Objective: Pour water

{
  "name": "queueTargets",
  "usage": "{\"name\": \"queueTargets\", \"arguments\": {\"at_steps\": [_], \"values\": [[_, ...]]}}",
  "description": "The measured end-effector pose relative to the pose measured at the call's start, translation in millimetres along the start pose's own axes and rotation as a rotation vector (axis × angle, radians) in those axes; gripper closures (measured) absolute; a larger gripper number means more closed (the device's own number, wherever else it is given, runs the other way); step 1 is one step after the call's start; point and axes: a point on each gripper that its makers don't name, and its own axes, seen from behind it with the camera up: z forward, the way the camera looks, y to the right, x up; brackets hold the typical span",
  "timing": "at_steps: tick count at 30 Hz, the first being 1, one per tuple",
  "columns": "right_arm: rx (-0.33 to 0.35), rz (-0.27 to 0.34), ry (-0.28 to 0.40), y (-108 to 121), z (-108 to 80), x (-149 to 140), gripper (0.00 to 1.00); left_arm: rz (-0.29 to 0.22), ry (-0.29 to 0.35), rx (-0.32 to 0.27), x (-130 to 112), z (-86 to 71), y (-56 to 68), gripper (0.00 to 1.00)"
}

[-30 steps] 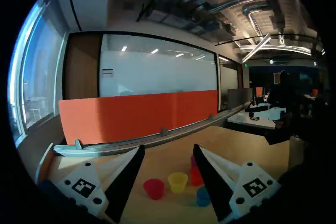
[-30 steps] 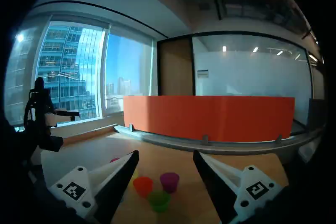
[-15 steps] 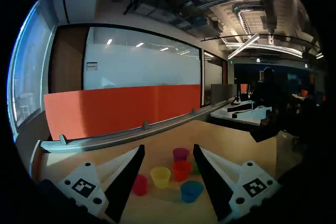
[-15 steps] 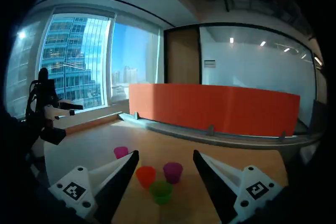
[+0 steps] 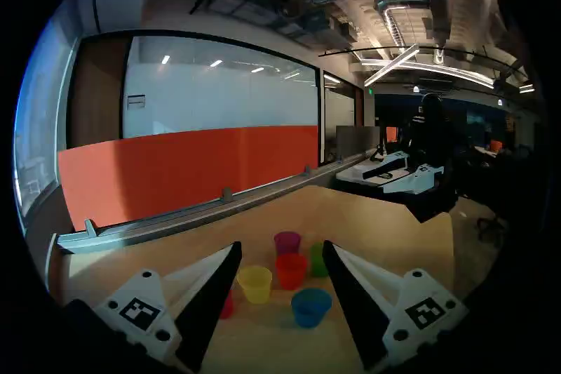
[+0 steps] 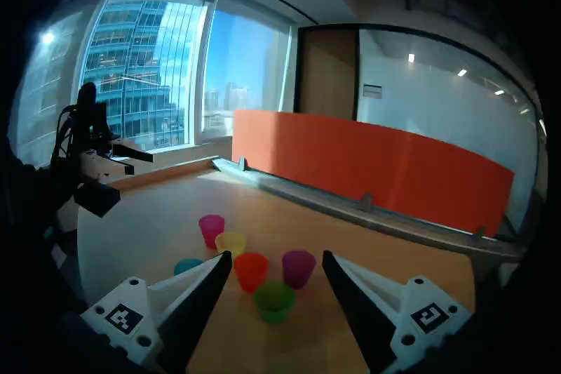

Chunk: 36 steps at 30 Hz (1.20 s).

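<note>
You have tipped both tongs down toward the cups in the last second. In the right gripper view, your right gripper [image 6: 277, 256] saw just three cups low down a second ago. Now it sees all six, sitting close together on the light wooden table [image 6: 140, 216]: the small pink plastic cup [image 6: 211, 229], the small yellow plastic cup [image 6: 231, 243], the small blue plastic cup [image 6: 188, 266], the small orange-red plastic cup [image 6: 250, 271], the small purple plastic cup [image 6: 298, 267] and the small green plastic cup [image 6: 273, 300]. The orange-red, purple and green ones sit in the gap between its two fingers, with green nearest.

In the left gripper view, your left gripper [image 5: 282, 248] has swung round, so the bunch has slid into the gap between its fingers. Blue is nearest there, and pink is half hidden behind a finger.

Both tongs are wide apart and hold nothing. No cup is picked up yet, so I think pouring has not begun. I cannot tell if any cup has water in it. The cups are packed tight, so go in slowly or you may bump a neighbour
</note>
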Motion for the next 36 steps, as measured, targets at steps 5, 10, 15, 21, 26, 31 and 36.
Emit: {"name": "queueTargets", "arguments": {"at_steps": [5,10,15,21,26,31,36], "values": [[0.010,-0.005,-0.017,-1,4.9,-7,0.00,0.011,-0.022,-0.023,-15,5.7,3.4,0.15],[0.023,0.001,-0.042,-2,11.5,-18,0.00,0.031,-0.041,-0.053,-30,11.6,11.9,0.15],[0.032,0.002,-0.067,-2,17.8,-31,0.00,0.041,-0.061,-0.082,-46,17.5,20.0,0.15],[0.044,0.006,-0.090,-5,24.6,-43,0.00,0.041,-0.095,-0.096,-66,25.7,22.4,0.15],[0.044,0.006,-0.113,-3,29.8,-55,0.00,0.047,-0.129,-0.107,-82,32.2,24.0,0.15],[0.044,0.011,-0.130,-1,36.5,-66,0.00,0.050,-0.163,-0.117,-99,38.6,26.8,0.15],[0.047,0.019,-0.143,-1,43.6,-74,0.00,0.058,-0.202,-0.129,-117,45.5,30.0,0.15]]}}
